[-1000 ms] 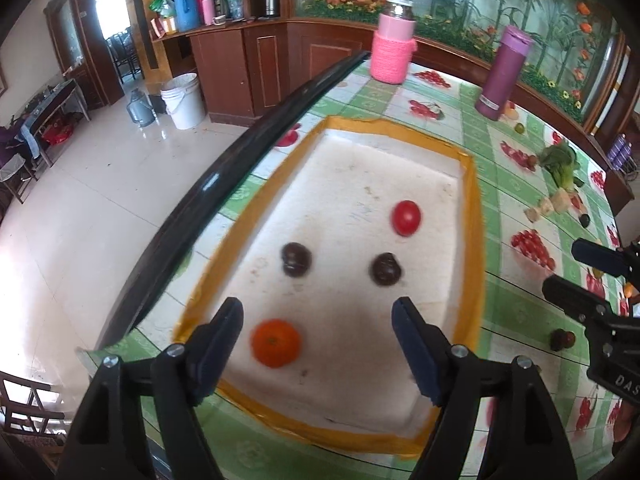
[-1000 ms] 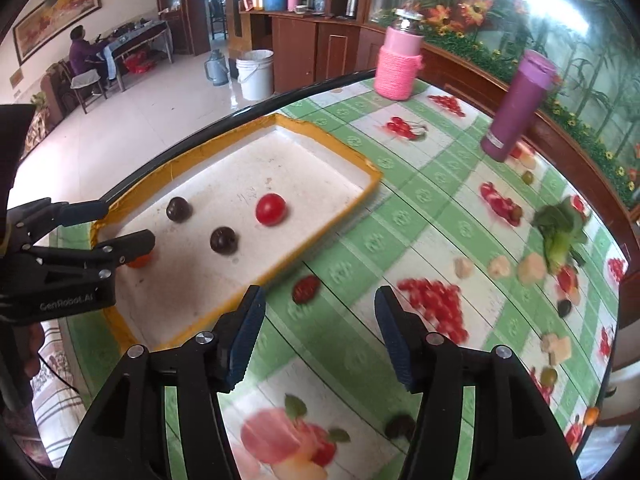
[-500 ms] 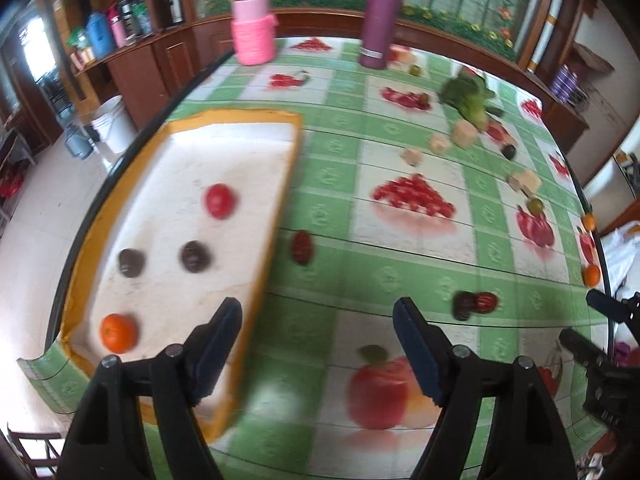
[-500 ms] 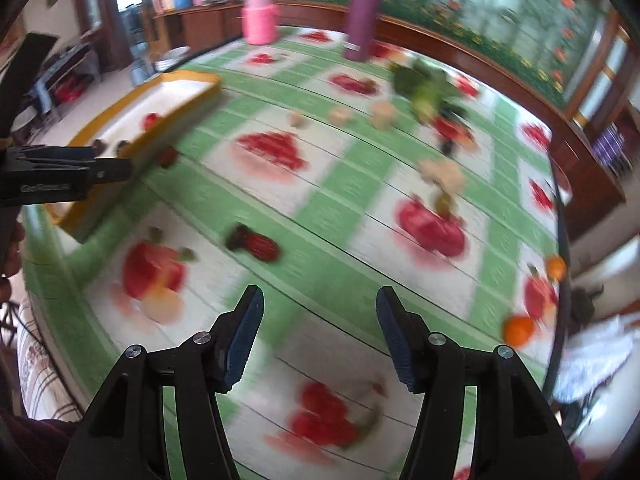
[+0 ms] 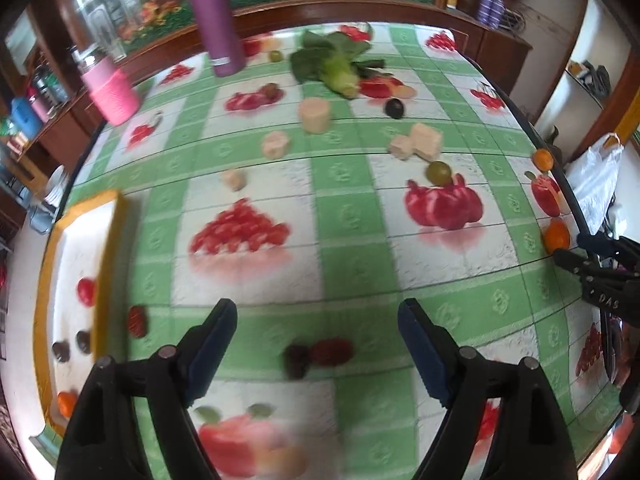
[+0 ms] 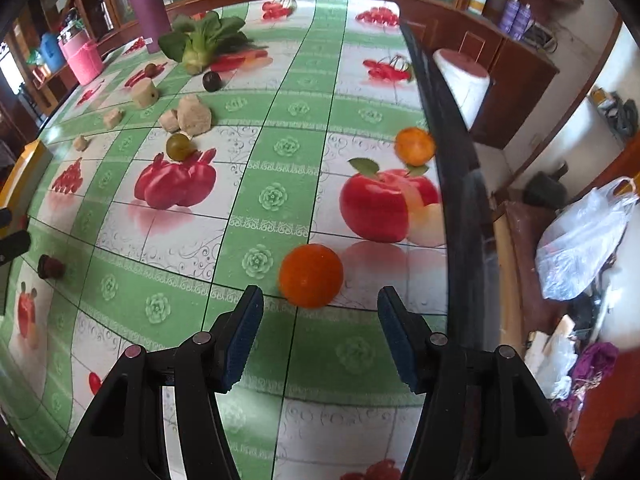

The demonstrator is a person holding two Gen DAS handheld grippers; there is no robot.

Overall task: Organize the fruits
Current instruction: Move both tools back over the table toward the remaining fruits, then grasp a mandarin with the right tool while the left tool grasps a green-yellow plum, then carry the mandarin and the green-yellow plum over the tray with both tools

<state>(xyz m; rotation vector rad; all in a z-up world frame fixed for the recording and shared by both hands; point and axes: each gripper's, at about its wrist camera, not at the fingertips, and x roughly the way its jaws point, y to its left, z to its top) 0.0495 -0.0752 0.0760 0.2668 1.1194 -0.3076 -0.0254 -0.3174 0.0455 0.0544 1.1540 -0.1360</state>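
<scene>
Right tongs (image 6: 320, 320) hang open and empty just below an orange (image 6: 311, 275); left tongs (image 5: 316, 344), jaws just widened, stand empty over two dark-red fruits (image 5: 318, 354) at lower centre of the desk (image 5: 360, 264).

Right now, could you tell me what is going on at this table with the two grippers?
A person is sorting loose fruit into the yellow-rimmed tray, which already holds a few pieces. Both grippers are open and empty. The right gripper is lined up just short of an orange near the table edge, seemingly its next pick. The left gripper, whose jaws have just been opening, hangs over a dark fruit and a red fruit lying side by side.
</scene>
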